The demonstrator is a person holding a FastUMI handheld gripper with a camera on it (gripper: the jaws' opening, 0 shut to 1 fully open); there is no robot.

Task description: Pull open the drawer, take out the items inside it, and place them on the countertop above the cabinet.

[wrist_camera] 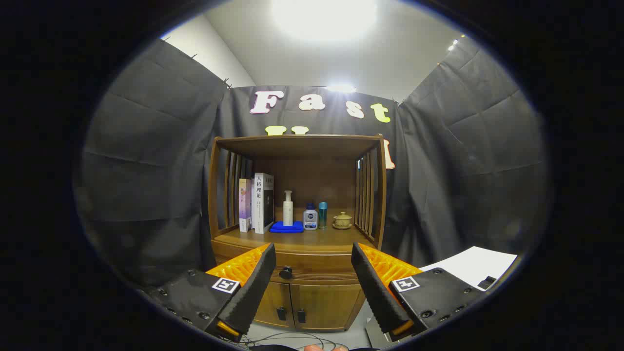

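A wooden cabinet (297,234) stands in the middle of the frame against dark draped cloth. It is made of warm brown, smooth-finished wood. Its closed drawer (312,265) is a wide, shallow band just below the surface (312,240), with a small dark round knob (286,272) at its centre. Under the drawer are two flat doors (312,304) with small dark handles where they meet.

The surface sits inside an open alcove with slatted wooden sides and a flat wooden top. On it, from left to right, stand two upright books (257,204), a slim white pump bottle (288,208) on a folded blue cloth (286,227), a squat clear bottle with a dark cap (310,217), a teal cylindrical bottle (322,215) and a small rounded, lidded ceramic cup on a saucer (342,220).

At the bottom of the frame the tool (312,270) has its two ribbed, wedge-shaped fingers wide apart, holding nothing. The knob appears between them, closer to the left finger, with the drawer lying beyond the fingertips.

A white sheet (475,265) lies at the lower right.
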